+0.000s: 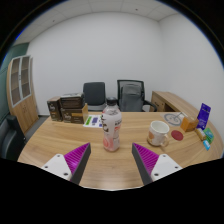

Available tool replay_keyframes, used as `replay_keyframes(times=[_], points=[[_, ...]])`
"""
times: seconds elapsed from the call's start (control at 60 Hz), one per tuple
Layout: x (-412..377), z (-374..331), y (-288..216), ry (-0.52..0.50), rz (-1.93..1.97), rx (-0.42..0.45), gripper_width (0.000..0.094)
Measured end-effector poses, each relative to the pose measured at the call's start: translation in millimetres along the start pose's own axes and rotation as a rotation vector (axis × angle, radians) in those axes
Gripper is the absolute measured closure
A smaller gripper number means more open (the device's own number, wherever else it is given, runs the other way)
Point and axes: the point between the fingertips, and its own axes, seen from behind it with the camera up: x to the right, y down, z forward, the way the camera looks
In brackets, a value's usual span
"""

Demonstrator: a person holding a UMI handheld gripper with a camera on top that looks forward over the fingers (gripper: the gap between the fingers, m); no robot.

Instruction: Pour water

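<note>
A clear bottle with a pink patterned label and a white cap [111, 129] stands upright on the wooden table [60, 140], just ahead of my fingers and between their lines. To its right stands a white mug with a coloured print [157, 132]. My gripper [112, 162] is open, its magenta pads [76, 157] spread wide with bare table between them. Nothing is held.
An orange round object [175, 120], a purple box [204, 114] and small items [190, 125] lie at the right end of the table. A green-and-white packet [93, 121] lies behind the bottle. Two office chairs [130, 96], boxes [66, 108] and a cabinet [19, 90] stand beyond.
</note>
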Motion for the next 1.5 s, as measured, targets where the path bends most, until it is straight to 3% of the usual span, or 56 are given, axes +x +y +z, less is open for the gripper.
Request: replay_keyframes(times=[0.15,0.3,0.4,0.467,0.667,0.867,1.2,1.383,1.5], points=[[-8,76,-17,0.016,0.019,0.062,0.0080],[-8,129,-19,-0.001,0.024,0.098,0.0158],[-7,149,-18,-0.007,0.013,0.118,0.0273],[-2,156,-21,0.006,0.004,0.136,0.0457],[-4,157,-24,-0.003,0.009,0.156,0.0644],[-9,136,-62,-0.076,0.103,0.199,0.0646],[3,95,-156,-0.509,1.146,0.185,0.0650],[43,100,-165,-0.669,1.672,0.167,0.0649],[55,108,-154,-0.693,1.859,0.135,0.0650]])
